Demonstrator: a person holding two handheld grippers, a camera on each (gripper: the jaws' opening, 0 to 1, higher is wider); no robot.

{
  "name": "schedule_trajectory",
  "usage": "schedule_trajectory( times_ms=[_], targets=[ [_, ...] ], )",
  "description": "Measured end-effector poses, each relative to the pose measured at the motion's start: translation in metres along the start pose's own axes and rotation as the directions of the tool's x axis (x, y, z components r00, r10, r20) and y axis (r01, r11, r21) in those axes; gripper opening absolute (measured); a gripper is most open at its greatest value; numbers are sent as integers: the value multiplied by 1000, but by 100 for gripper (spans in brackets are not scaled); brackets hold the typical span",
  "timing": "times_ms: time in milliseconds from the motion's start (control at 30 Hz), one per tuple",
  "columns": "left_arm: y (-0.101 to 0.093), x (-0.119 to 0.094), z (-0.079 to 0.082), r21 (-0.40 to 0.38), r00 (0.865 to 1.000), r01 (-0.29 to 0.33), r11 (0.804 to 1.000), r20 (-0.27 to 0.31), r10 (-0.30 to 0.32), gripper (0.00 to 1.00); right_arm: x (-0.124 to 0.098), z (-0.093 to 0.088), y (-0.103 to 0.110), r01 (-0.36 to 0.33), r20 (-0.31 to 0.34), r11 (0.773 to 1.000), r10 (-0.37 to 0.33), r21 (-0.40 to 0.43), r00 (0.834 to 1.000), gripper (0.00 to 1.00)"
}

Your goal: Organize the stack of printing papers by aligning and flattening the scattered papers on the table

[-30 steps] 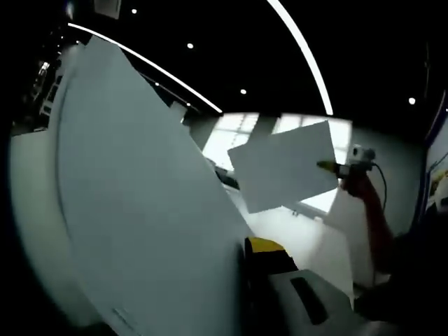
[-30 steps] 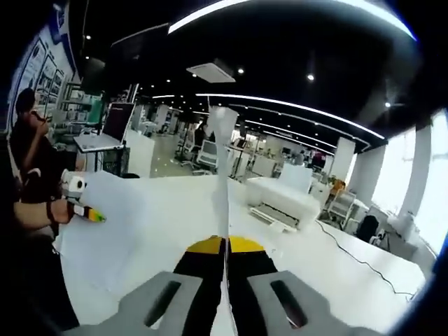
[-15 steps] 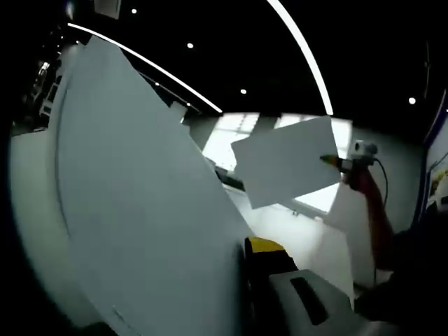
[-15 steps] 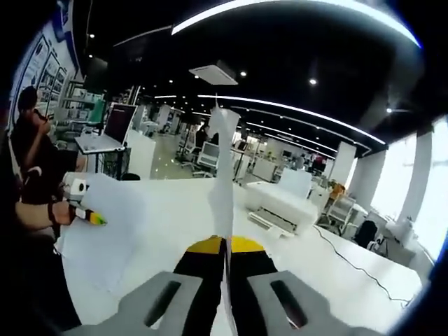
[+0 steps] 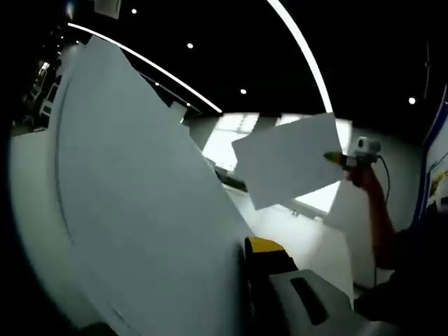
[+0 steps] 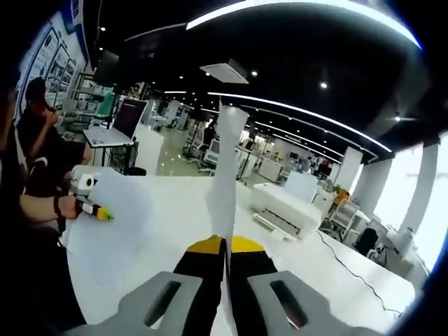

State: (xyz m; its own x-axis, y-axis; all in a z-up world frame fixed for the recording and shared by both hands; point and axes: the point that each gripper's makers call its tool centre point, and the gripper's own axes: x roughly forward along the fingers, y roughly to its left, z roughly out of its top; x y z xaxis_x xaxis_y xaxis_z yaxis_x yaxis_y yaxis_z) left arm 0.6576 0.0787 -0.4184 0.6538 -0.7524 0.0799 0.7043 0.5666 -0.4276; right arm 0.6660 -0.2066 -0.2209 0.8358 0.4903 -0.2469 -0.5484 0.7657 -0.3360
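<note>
Holding one white sheet of printing paper in each tool, we have both sheets lifted above the white table [image 6: 175,210]. In the right gripper view our right gripper [image 6: 225,260] has its yellow-tipped jaws pressed together on a thin white sheet of printing paper [image 6: 225,178], which rises edge-on straight up from between them. Off to its left, the left gripper [image 6: 96,212] pinches the edge of a second, broad white sheet [image 6: 115,224] hanging over the table.

In the left gripper view that broad sheet [image 5: 140,210] curves up just left of the jaws and hides one of them, so the clamp itself cannot be seen. Ahead and to the right, the right gripper [image 5: 334,158] holds its sheet [image 5: 287,161] face-on.
</note>
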Motion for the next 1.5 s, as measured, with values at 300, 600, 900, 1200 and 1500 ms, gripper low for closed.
schedule_trajectory(
  times_ms=[300, 600, 900, 1200, 1500],
  targets=[
    [-1, 0, 0, 1, 1000, 0, 1000, 1, 0, 11, -13, 4, 4, -5, -17, 999, 4, -33, 1000, 0],
    [0, 0, 0, 1, 1000, -1, 1000, 0, 1, 11, -29, 15, 25, -55, -16, 997, 54, -62, 998, 0],
    [0, 0, 1, -1, 1000, -1, 1000, 2, 1, 11, -37, 17, 36, -82, -33, 994, 79, -74, 996, 0],
    [2, -1, 1, -2, 1000, 0, 1000, 1, 0, 11, -43, 21, 41, -91, -36, 991, 88, -95, 995, 0],
    [3, -1, 2, -3, 1000, 1, 1000, 2, -1, 11, -45, 16, 30, -27, -74, 988, 16, -151, 997, 0]
  ],
)
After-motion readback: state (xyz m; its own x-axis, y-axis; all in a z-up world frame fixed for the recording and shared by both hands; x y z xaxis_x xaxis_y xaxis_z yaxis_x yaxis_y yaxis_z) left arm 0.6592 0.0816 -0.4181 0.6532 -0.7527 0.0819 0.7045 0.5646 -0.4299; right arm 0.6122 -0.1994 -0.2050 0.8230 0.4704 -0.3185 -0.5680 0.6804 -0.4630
